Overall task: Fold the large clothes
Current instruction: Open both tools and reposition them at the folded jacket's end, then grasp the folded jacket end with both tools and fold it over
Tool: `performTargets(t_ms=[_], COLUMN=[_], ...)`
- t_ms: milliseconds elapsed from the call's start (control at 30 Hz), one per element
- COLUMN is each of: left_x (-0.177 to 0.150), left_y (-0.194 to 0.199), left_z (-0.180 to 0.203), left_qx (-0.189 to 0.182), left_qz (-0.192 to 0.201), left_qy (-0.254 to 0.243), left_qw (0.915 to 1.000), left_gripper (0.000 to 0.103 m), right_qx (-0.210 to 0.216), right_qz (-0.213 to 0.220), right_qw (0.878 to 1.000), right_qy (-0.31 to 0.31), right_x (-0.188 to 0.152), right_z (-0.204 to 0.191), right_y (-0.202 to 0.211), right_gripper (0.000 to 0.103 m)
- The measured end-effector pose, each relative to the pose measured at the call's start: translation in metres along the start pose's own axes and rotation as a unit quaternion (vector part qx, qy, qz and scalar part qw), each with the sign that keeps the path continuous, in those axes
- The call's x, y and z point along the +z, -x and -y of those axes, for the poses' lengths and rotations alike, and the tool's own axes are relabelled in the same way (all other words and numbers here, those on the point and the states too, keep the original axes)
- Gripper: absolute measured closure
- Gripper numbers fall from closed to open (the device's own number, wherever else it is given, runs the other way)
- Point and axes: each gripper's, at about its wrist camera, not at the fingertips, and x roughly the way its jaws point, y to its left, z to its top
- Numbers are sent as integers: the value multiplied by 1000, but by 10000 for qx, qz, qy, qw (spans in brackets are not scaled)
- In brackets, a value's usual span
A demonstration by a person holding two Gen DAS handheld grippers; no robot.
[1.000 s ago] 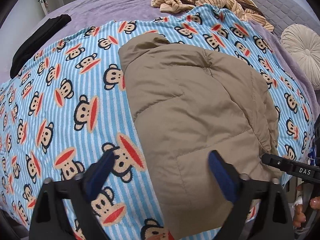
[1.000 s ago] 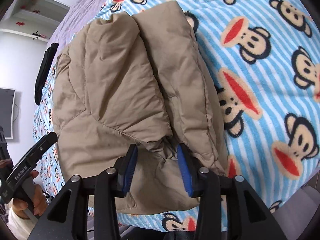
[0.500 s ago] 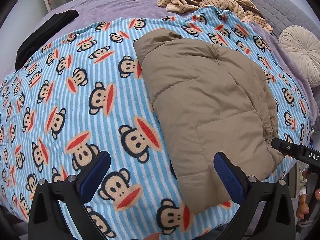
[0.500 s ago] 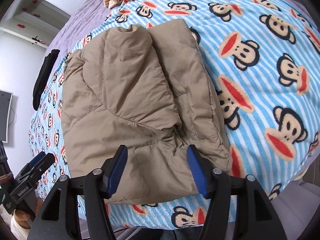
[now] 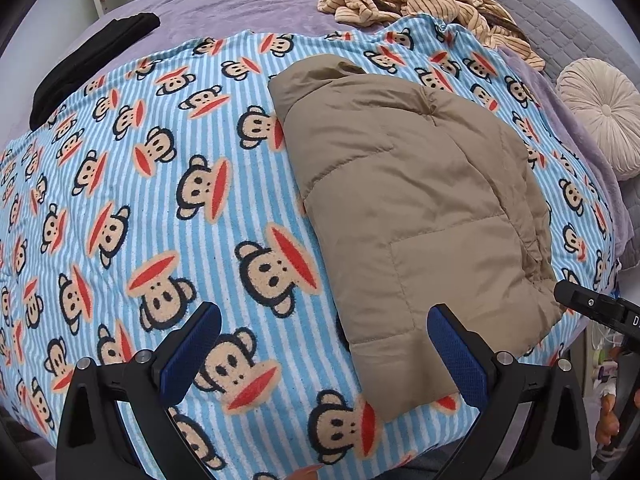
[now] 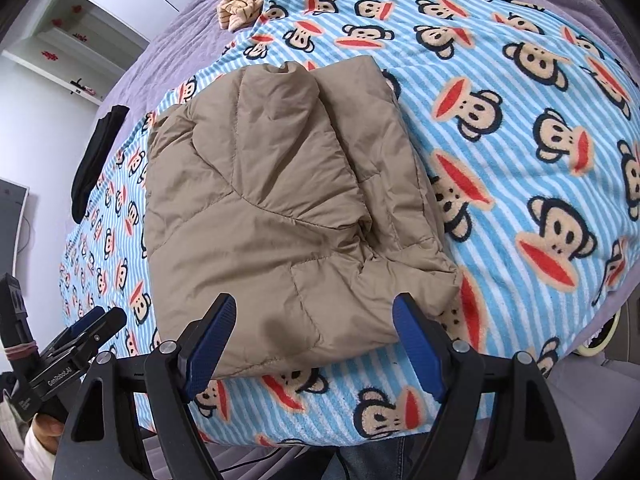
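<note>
Folded tan puffer jacket [image 5: 416, 208] is lying on the monkey-print blanket [image 5: 160, 200].
Both the left tongs [image 5: 324, 356] and right tongs [image 6: 316, 344] are hovering wide apart, gripping nothing, near the jacket's closest edge; a striped garment [image 5: 432, 0] is lying crumpled beyond the blanket.

Both cameras looked down from the near edge of the bed across the blue-striped monkey-print fleece blanket [image 5: 168, 200] [image 6: 500, 140]. The left wrist view sat left of the folded tan padded jacket [image 5: 416, 200] [image 6: 272, 208], facing the headboard end; the right wrist view hung close over the jacket's near hem. Both shared jacket and blanket.
</note>
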Motion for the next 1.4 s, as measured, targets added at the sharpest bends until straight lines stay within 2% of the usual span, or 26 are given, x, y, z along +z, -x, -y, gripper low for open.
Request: performTargets(t_ms=[533,867,967,1067,1133,1200,1267,1333,1400], left_x=[44,50,52,57,62,66,68,70,72], left_y=[-28,-51,-57,-61,-62,-67,-78,-90,-102], left_z=[19,16,12,7,1,-9,-18,-26,-31], left_qx=[274,254,119,-85,-410,-970,-1496,-1784,-1907], left_qz=[-148,-386,-458,-485,-485,-553,-681,-747,-787], left_qy=[437,554,653,684,740,875,1058,1213,1303], left_qw=[9986,9974,9967,9964,9952,9899,9807,9736,9698], left_gripper=[0,0,0,0,0,0,0,0,0], right_qx=[110,154,200,291,347,492,703,763,669], right_qz=[-308,-511,-539,-539,-636,-732,-840,-1007,-1229], right_qw=[9980,9970,9970,9970,9962,9945,9912,9874,9835], right_qy=[532,562,512,475,486,574,740,948,1146], right_x=[84,114,118,121,124,126,127,128,132], right_z=[10,28,34,39,41,39,33,27,23], right_y=[-19,-37,-42,-46,-51,-54,-56,-62,-75], right_gripper=[18,18,0,0,0,0,0,0,0])
